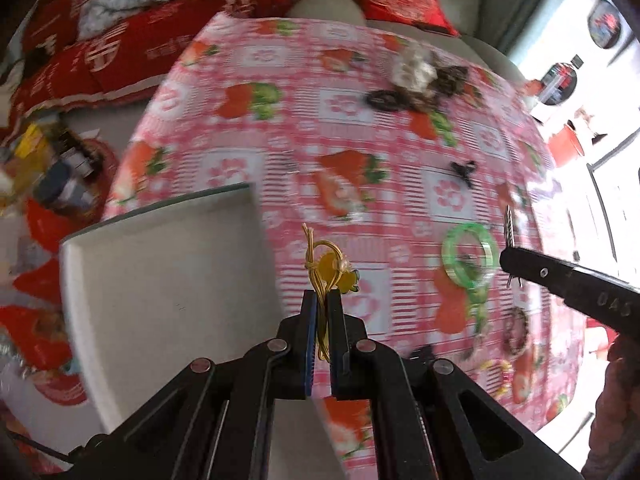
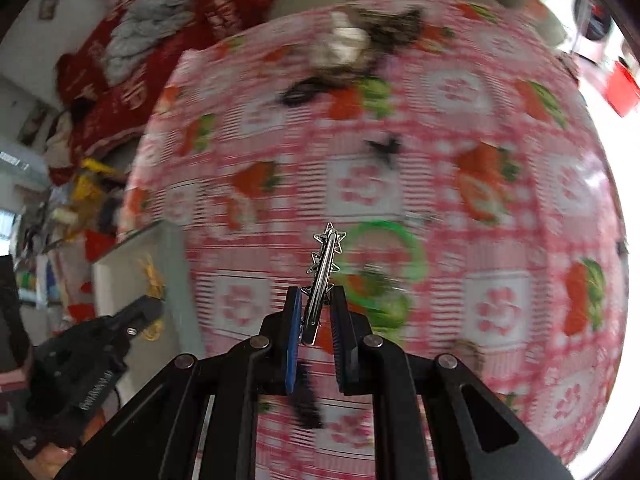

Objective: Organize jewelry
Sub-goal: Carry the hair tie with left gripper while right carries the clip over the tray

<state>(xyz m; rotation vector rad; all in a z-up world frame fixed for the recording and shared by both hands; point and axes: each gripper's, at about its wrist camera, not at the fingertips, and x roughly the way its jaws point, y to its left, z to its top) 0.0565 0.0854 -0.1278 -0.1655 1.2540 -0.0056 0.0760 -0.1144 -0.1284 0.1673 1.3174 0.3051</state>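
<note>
My left gripper (image 1: 322, 296) is shut on a gold cord with a yellow pendant (image 1: 330, 268), lifted above the table beside the white tray (image 1: 168, 264). My right gripper (image 2: 316, 294) is shut on a silver hair clip with stars (image 2: 325, 264), held above the strawberry-patterned tablecloth (image 2: 500, 208). A green bangle (image 1: 470, 254) lies on the cloth just right of the left gripper; in the right wrist view the green bangle (image 2: 400, 252) sits right behind the clip. The right gripper (image 1: 510, 258) shows at the right of the left wrist view, and the left gripper (image 2: 154, 308) over the tray (image 2: 176, 280) in the right wrist view.
A small black clip (image 1: 464, 170) lies mid-table. A heap of dark and pale pieces (image 1: 420, 76) sits at the far side, with a dark ring (image 1: 382, 100) beside it. More small jewelry (image 1: 516, 332) lies near the right edge. Red cushions (image 1: 100, 52) and clutter surround the table.
</note>
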